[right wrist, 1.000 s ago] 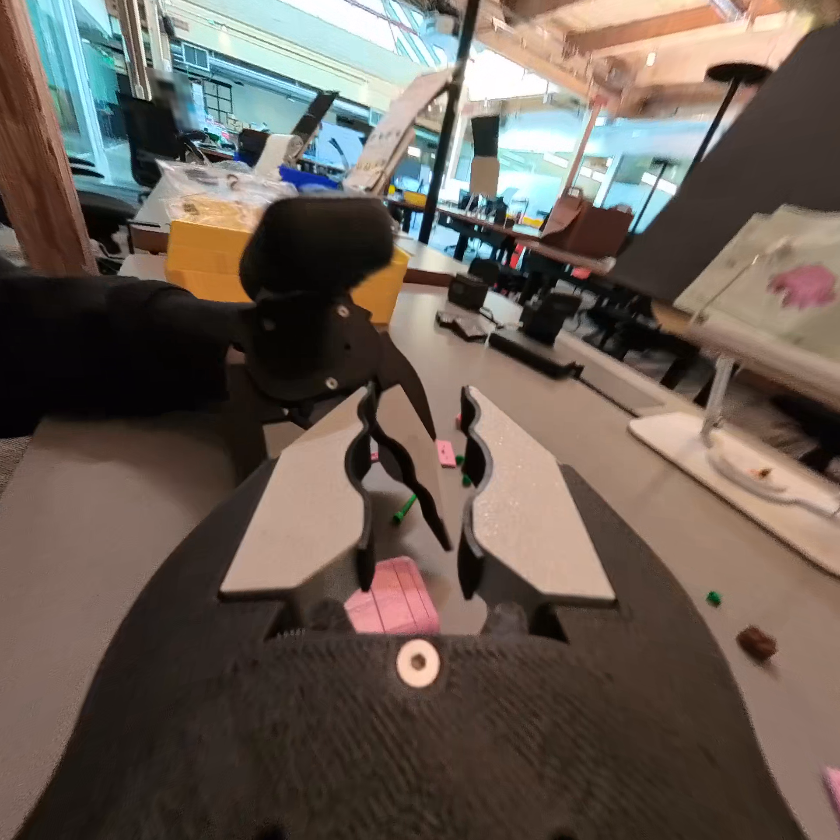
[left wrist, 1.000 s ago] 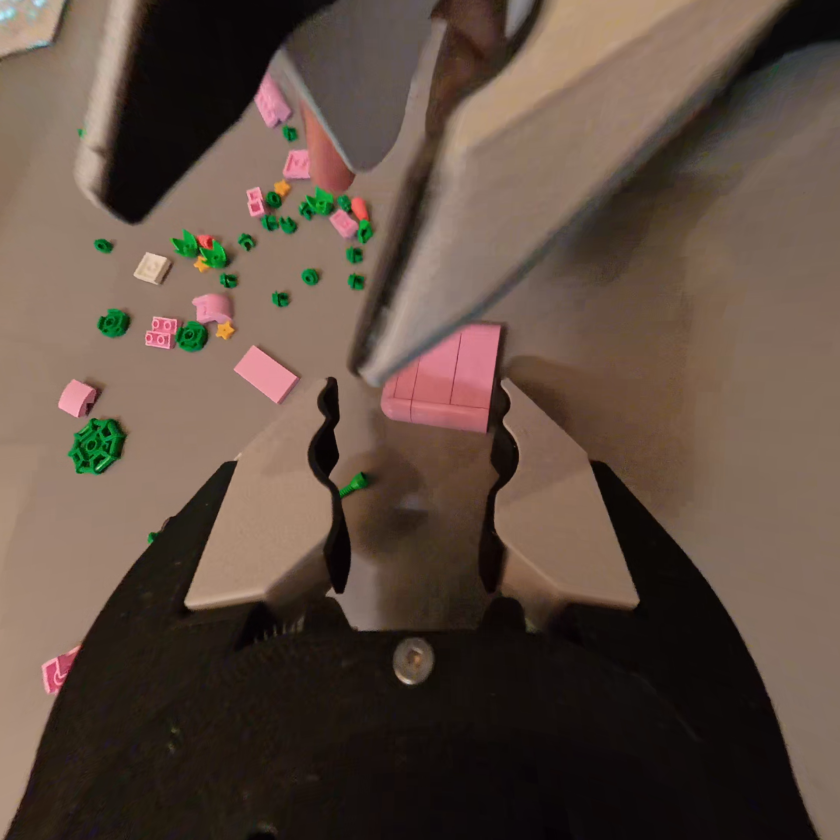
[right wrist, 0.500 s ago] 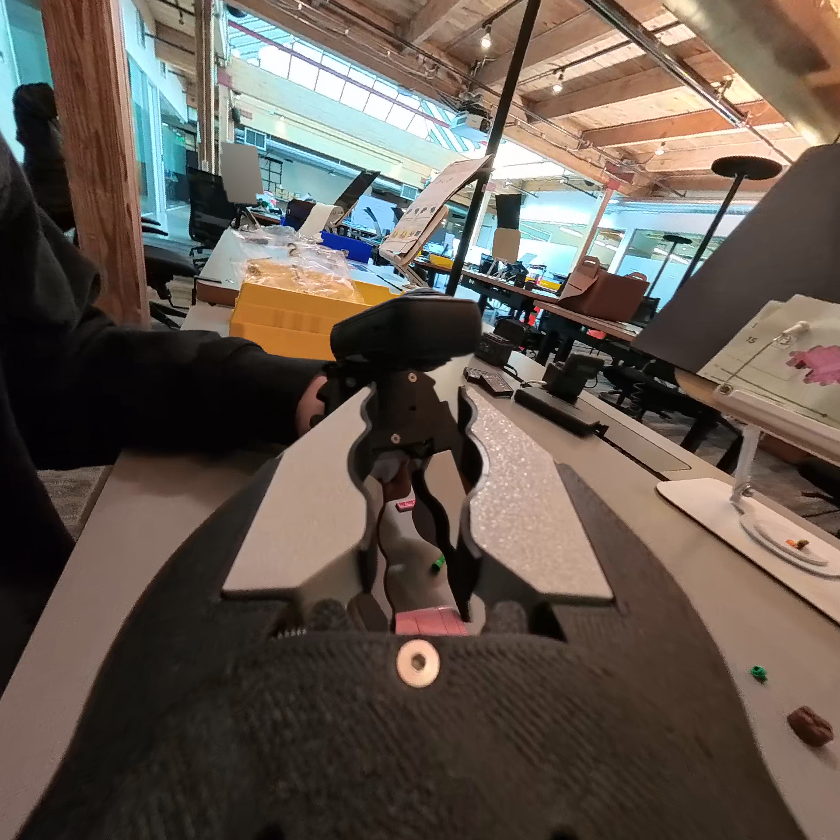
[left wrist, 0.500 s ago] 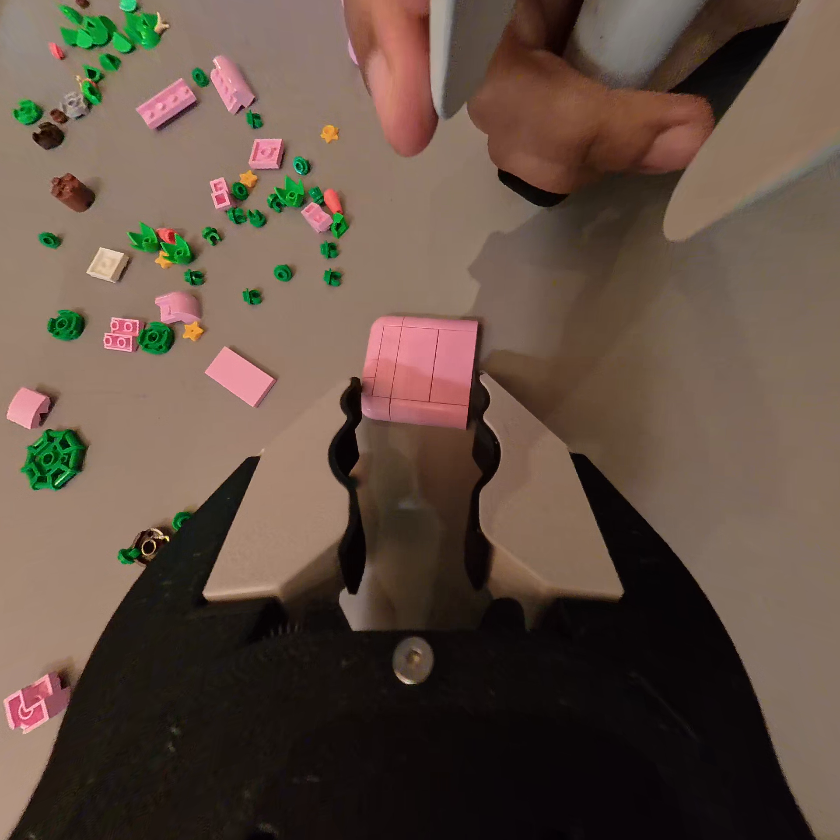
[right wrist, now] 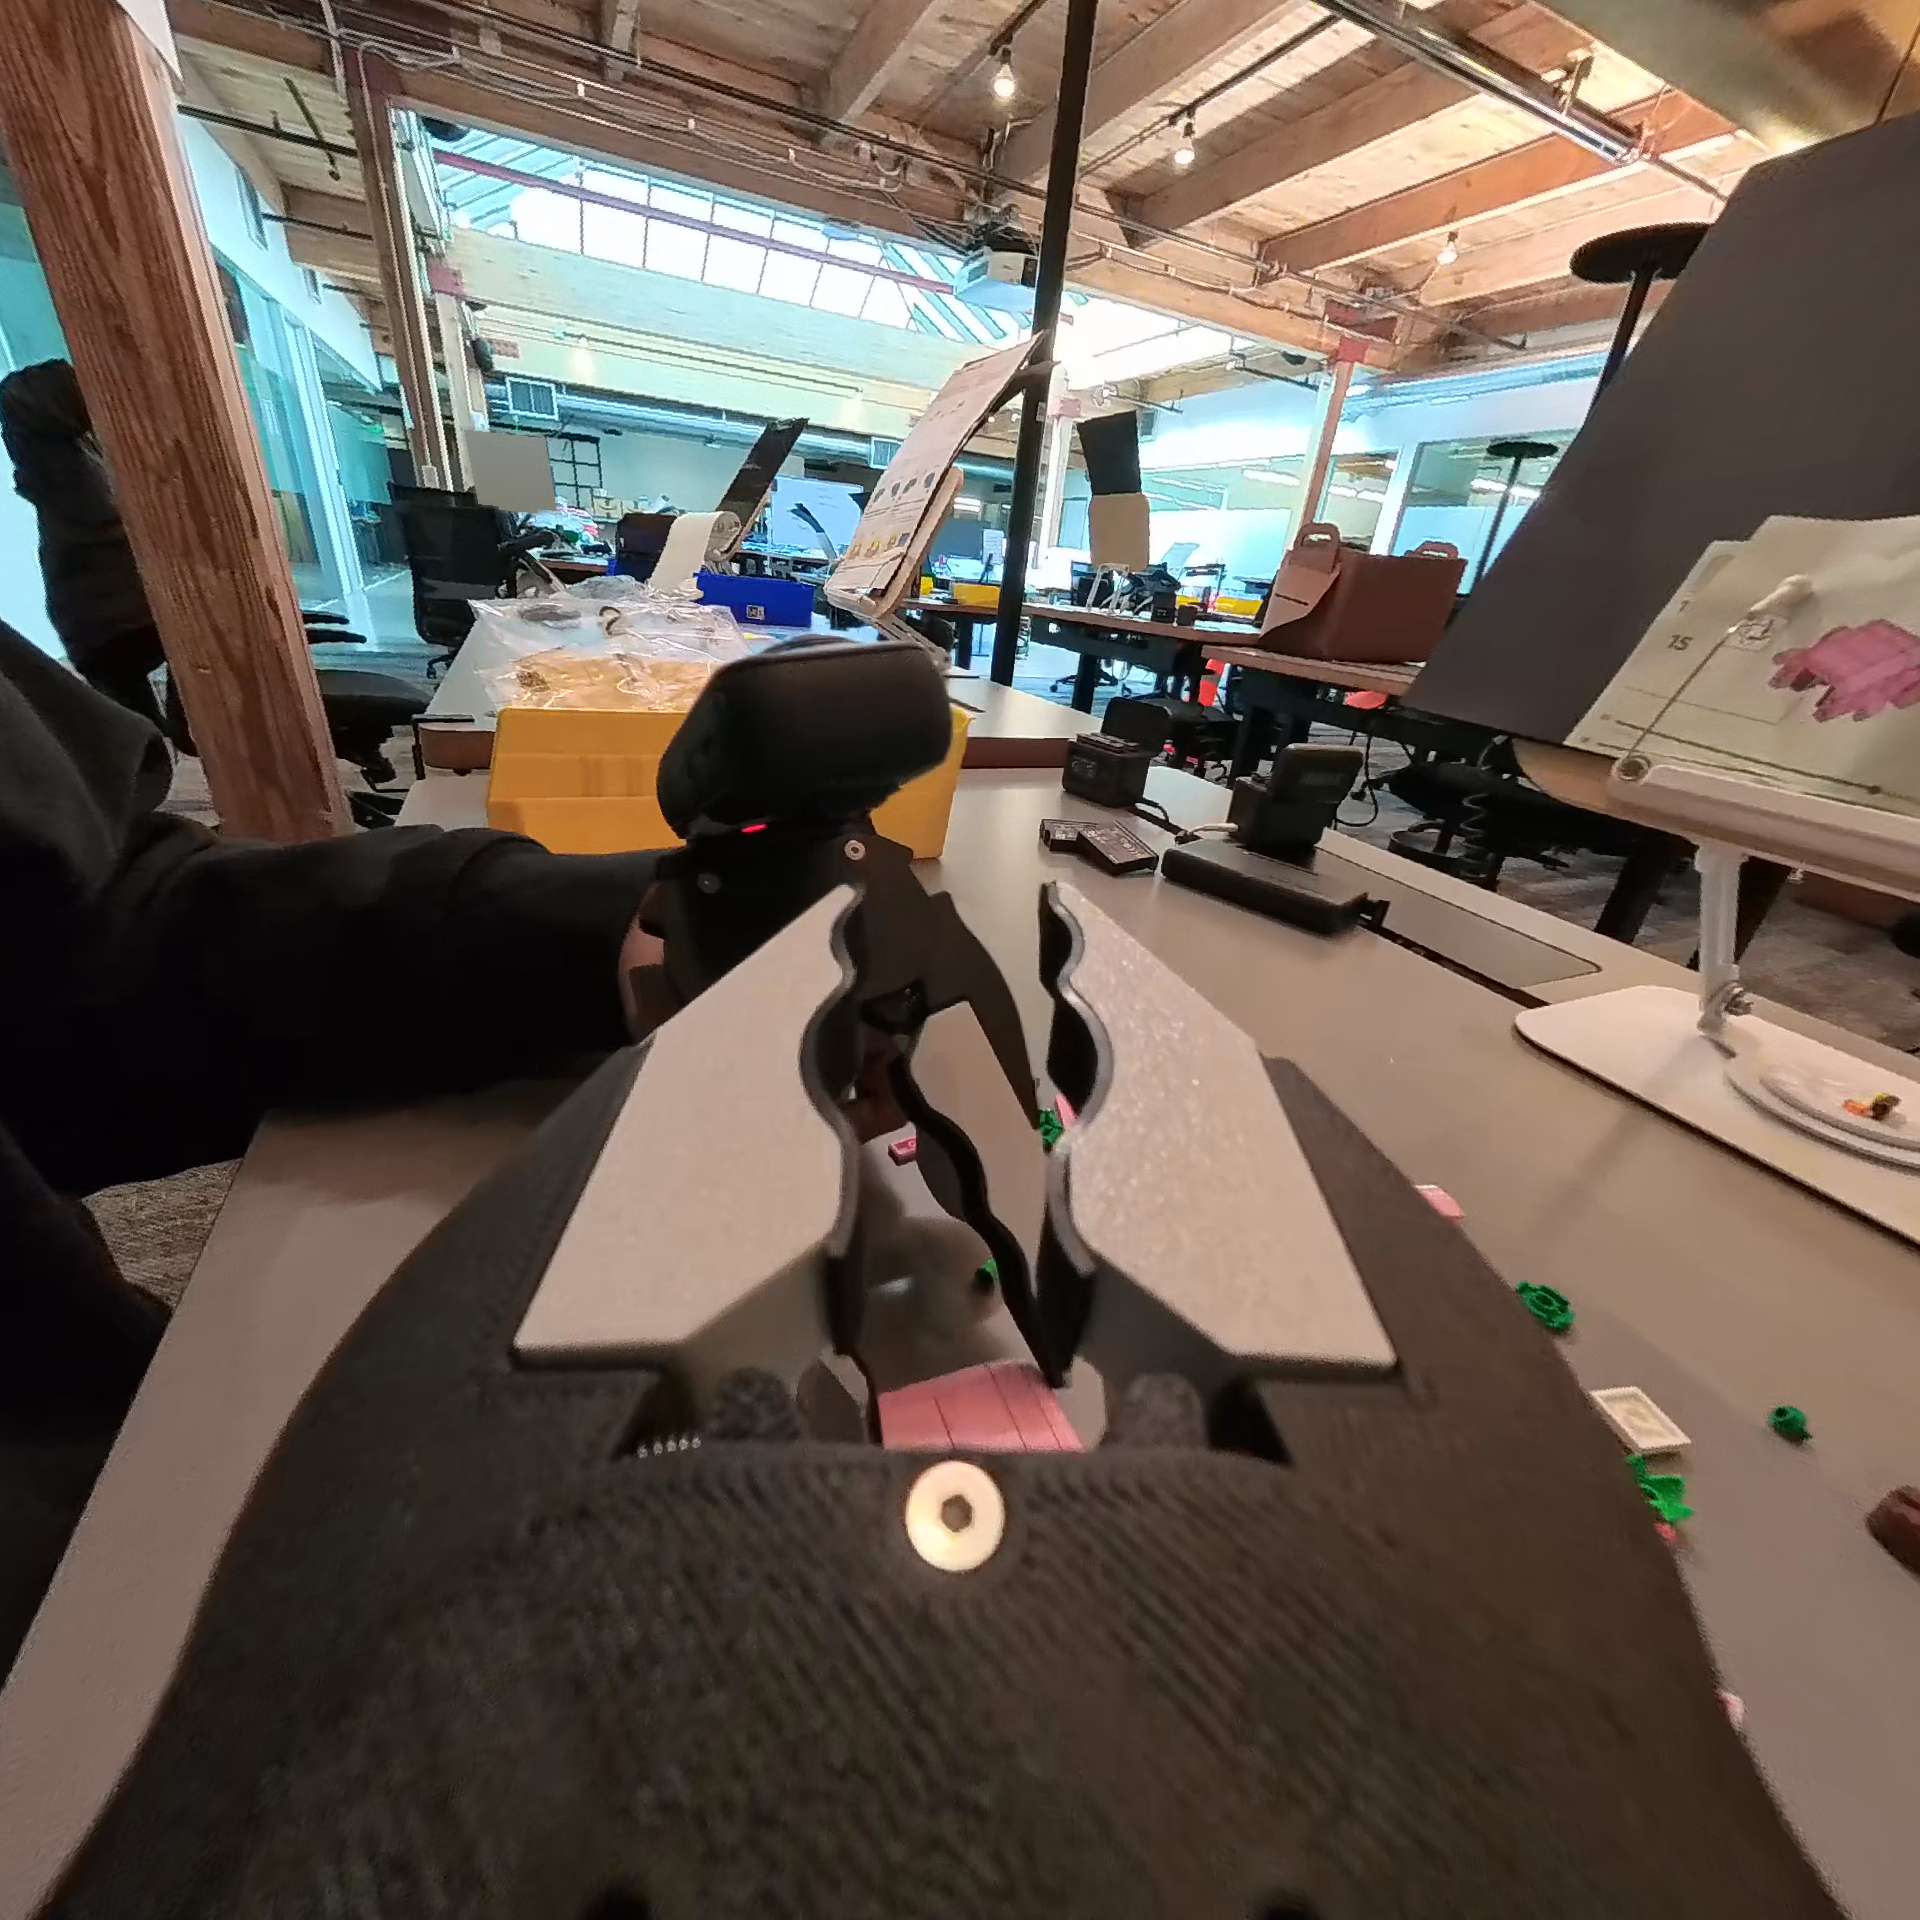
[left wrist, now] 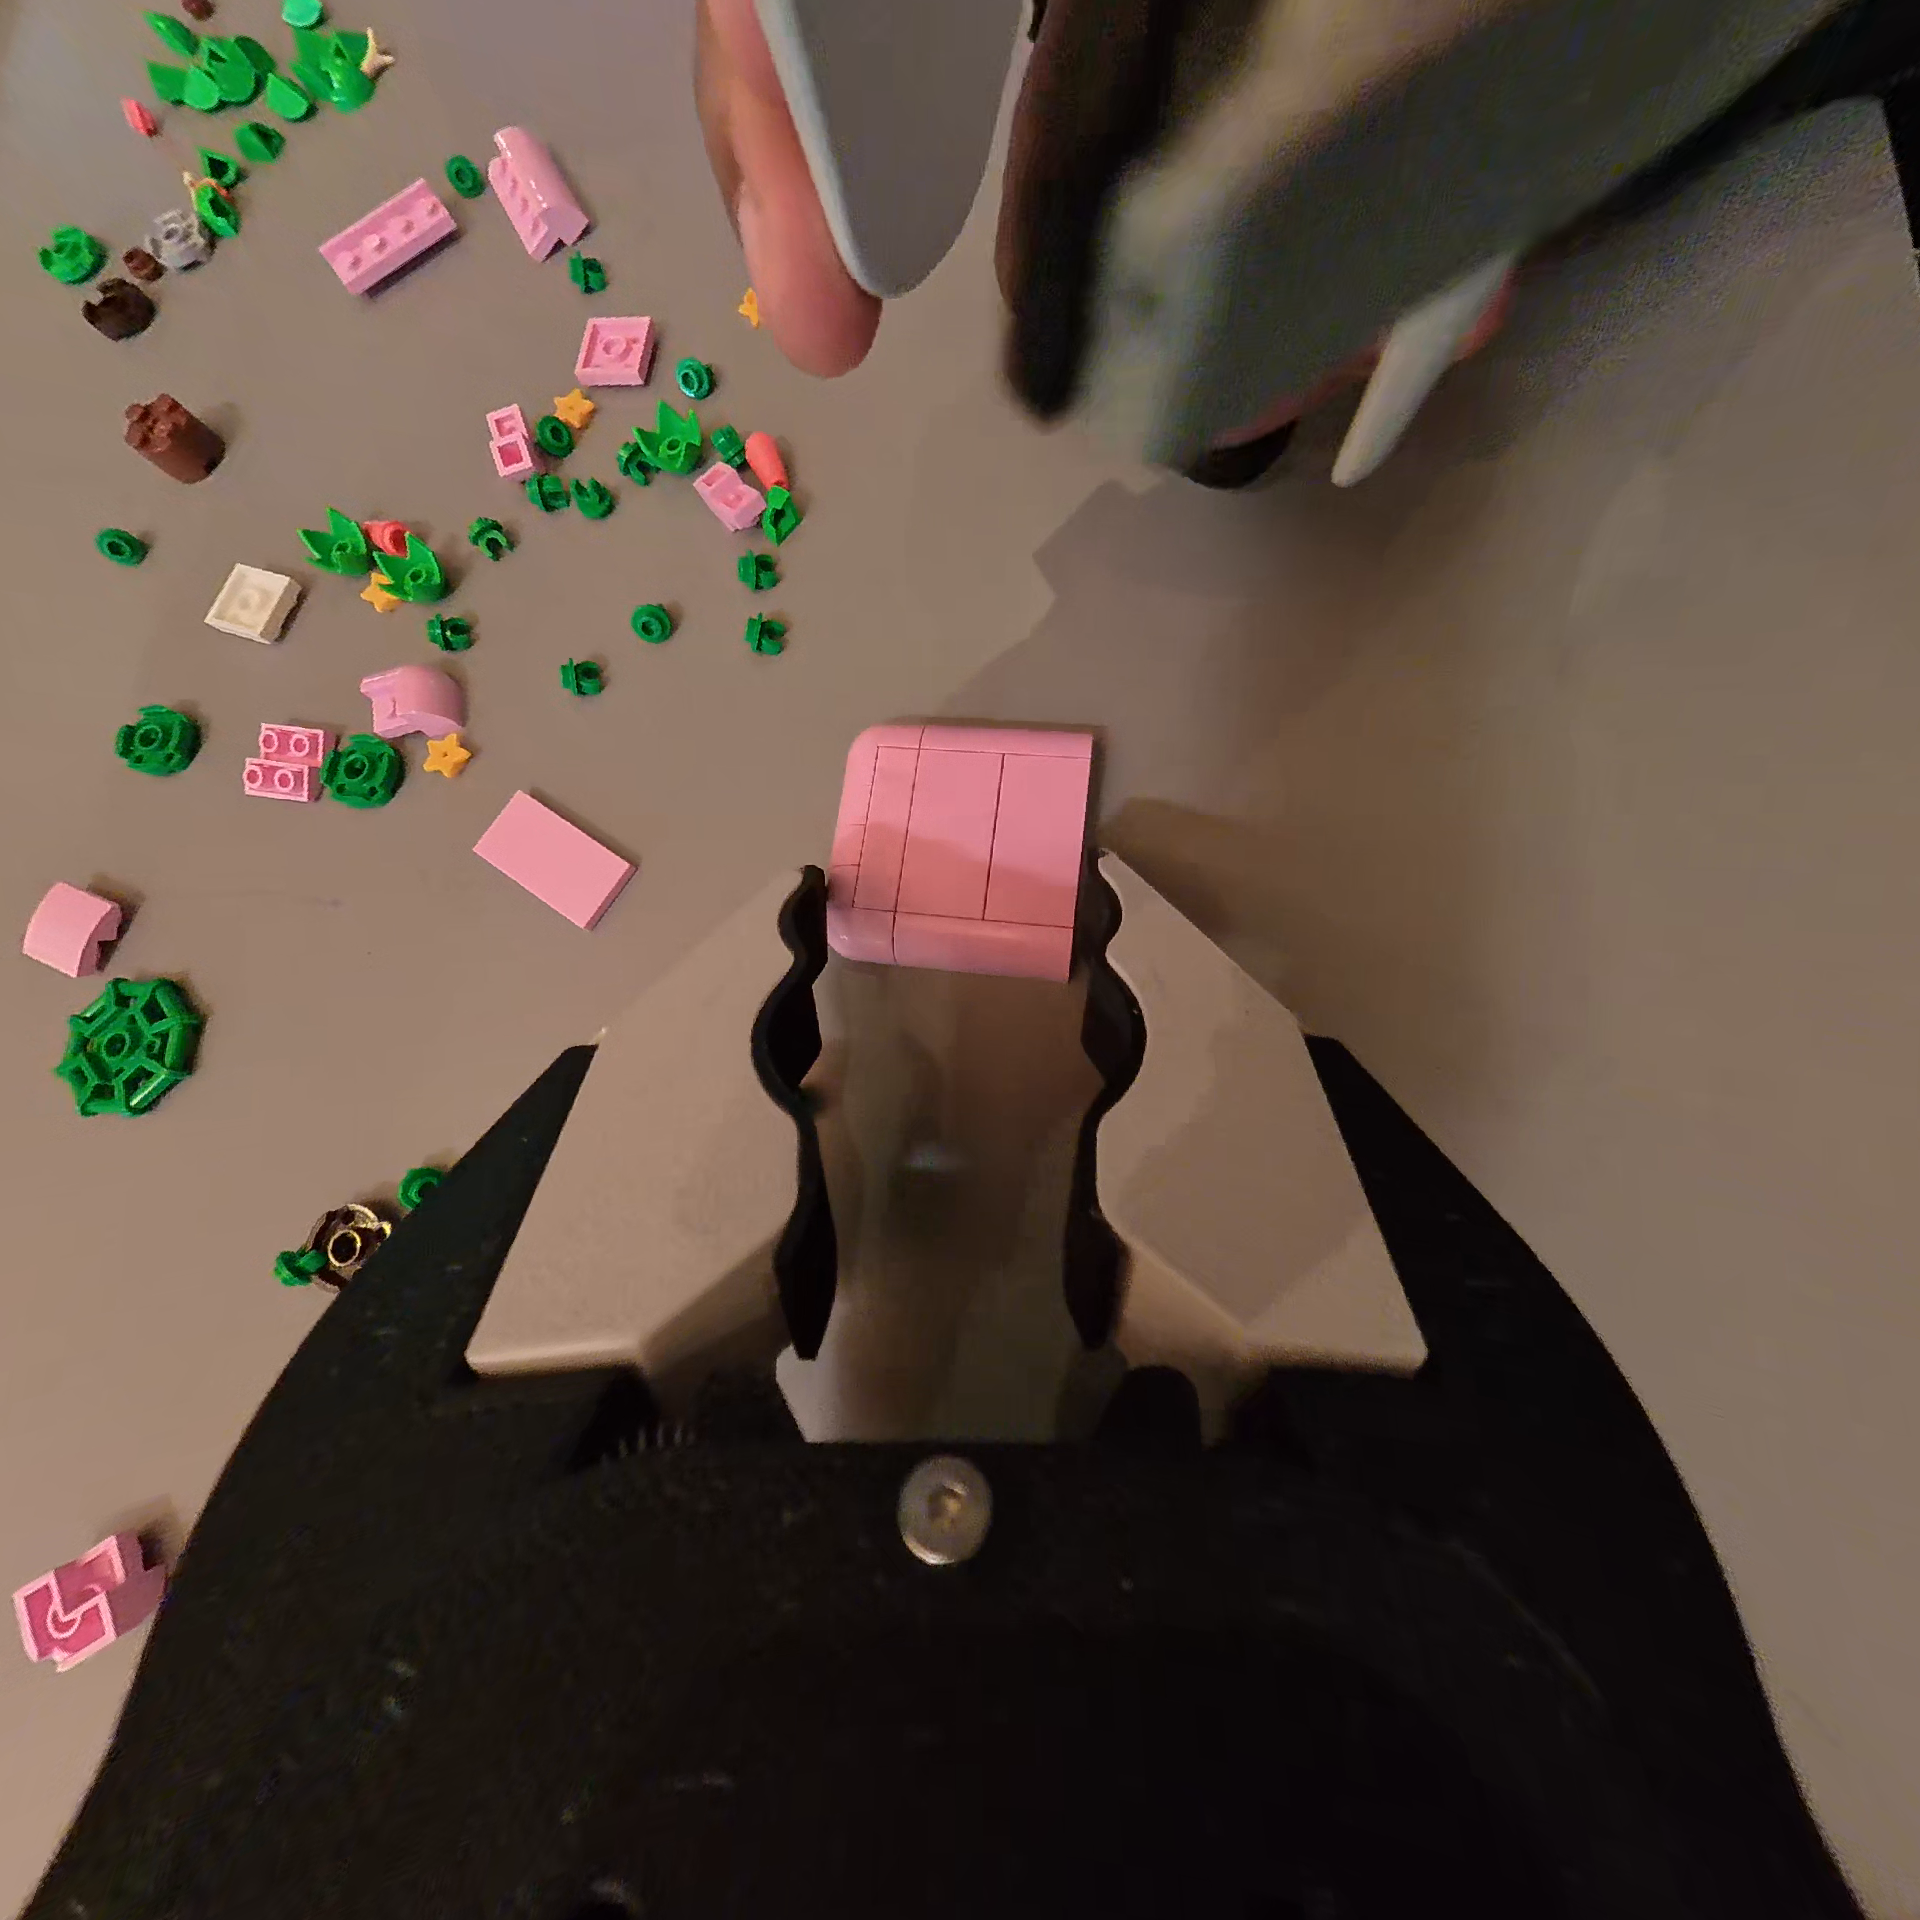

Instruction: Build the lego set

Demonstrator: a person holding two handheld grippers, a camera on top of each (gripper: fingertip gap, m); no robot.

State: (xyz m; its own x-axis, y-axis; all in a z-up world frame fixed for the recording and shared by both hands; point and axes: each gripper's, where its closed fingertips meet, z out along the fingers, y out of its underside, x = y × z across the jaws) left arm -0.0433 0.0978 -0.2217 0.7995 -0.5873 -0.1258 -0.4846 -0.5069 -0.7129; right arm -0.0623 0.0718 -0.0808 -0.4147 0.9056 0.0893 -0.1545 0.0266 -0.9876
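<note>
A pink block of joined lego pieces (left wrist: 961, 847) sits between the fingertips of my left gripper (left wrist: 954, 878), which is shut on its two sides just above the grey table (left wrist: 1507, 987). From the right wrist view, the block (right wrist: 977, 1408) shows low down under the left gripper's black fingers (right wrist: 966, 1164). My right gripper (right wrist: 945, 914) is open and empty, above and behind the block. In the left wrist view it is a blurred grey shape with a hand (left wrist: 1122, 343) at the top.
Loose pieces lie left of the block: a pink flat tile (left wrist: 554, 857), a green wheel-like piece (left wrist: 130, 1044), a brown cylinder (left wrist: 171, 436), a white tile (left wrist: 252, 603), and several small green bits. An instruction booklet on a stand (right wrist: 1766, 675) is at right, and a yellow bin (right wrist: 582, 769) behind. Some 15 cm of space lies between my two pairs of fingers.
My left gripper moved forward and closed on the pink block, which had lain beyond its open fingers. My right gripper drew back and up from the block.
</note>
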